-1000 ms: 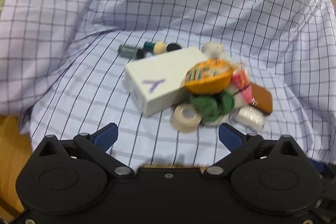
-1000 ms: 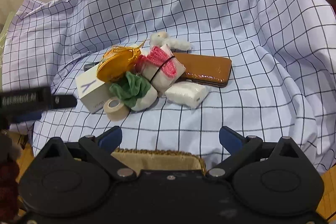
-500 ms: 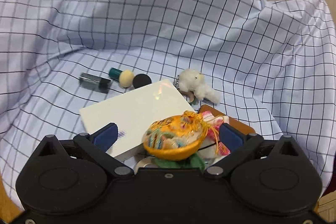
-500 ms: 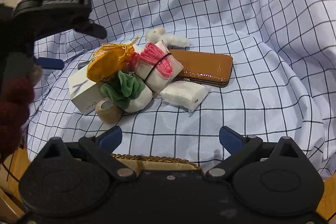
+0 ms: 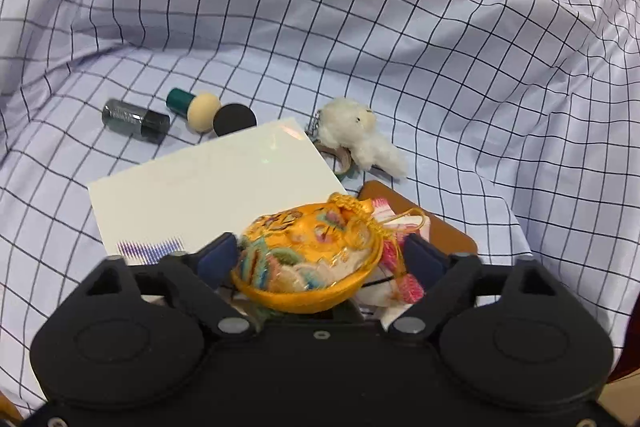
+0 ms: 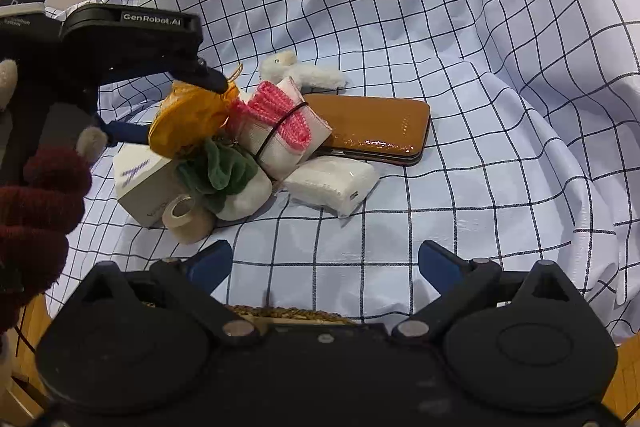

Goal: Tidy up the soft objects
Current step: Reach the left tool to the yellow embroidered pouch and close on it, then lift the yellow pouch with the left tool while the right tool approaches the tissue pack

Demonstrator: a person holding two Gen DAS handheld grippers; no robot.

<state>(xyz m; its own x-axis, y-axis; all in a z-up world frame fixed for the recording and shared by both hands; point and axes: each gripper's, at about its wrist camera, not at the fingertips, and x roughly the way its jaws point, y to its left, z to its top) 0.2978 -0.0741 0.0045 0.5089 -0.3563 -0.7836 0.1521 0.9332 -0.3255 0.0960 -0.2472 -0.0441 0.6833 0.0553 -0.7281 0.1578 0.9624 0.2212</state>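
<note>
Orange embroidered pouch [image 5: 308, 259] between the closing jaws of the left gripper [image 5: 316, 255], on top of the pile.

Rounded, satin-shiny, stitched in teal, pink and cream, gathered at the top by a knotted gold cord; resting across the white box [image 5: 208, 187] and against the pink-and-white cloth bundle [image 6: 280, 127] tied with a black band. Blue pads right alongside it, firm pressing not clear from either view. Below it a green-and-white fabric pouch [image 6: 230, 179] and a roll of beige tape [image 6: 186, 217]; beside the bundle a tan leather case [image 6: 372, 127], a clear-wrapped white packet [image 6: 332, 183] and a small white plush toy [image 5: 358, 135]. Farther off, a dark bottle [image 5: 134, 120] and a green-handled sponge applicator [image 5: 194, 105]. All on a checked sheet [image 6: 480, 87]. Right gripper [image 6: 324, 267] wide apart, holding nothing, over bare sheet in front of the pile. Dark red knit sleeve [image 6: 32, 219] behind the left gripper.
</note>
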